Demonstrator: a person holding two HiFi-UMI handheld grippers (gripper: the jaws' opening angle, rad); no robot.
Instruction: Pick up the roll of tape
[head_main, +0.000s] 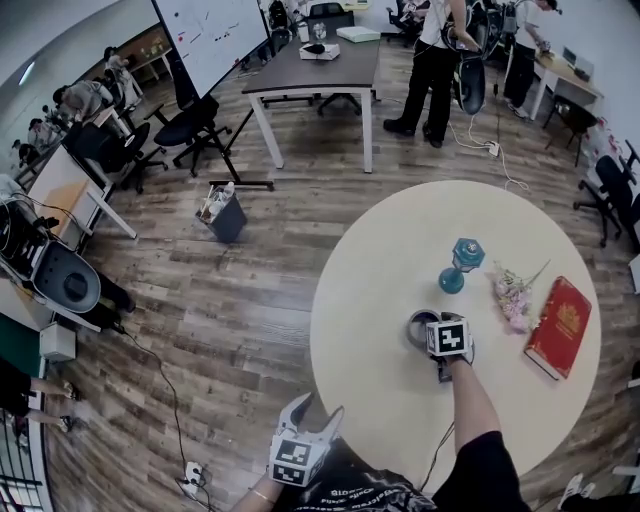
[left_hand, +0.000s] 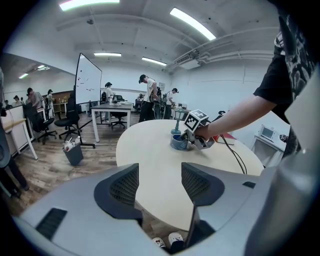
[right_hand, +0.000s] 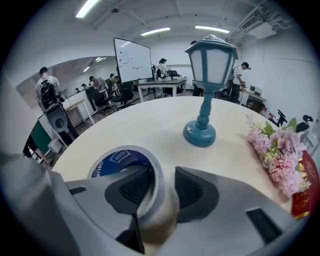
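The roll of tape (head_main: 417, 322) lies flat on the round cream table (head_main: 375, 290); it is white with a blue label inside (right_hand: 117, 161). My right gripper (head_main: 430, 330) points down onto it. One pad sits inside the ring and the other outside, so the right gripper (right_hand: 161, 187) is closed across the roll's near wall. In the left gripper view the roll (left_hand: 178, 142) shows under the right hand. My left gripper (head_main: 318, 410) hangs at the table's near edge, open with nothing between its pads (left_hand: 160, 185).
A teal lantern-shaped lamp (head_main: 460, 265) stands just beyond the roll. Pink flowers (head_main: 513, 295) and a red book (head_main: 560, 325) lie to its right. Wooden floor, a bin (head_main: 224, 212), desks, chairs and people surround the table.
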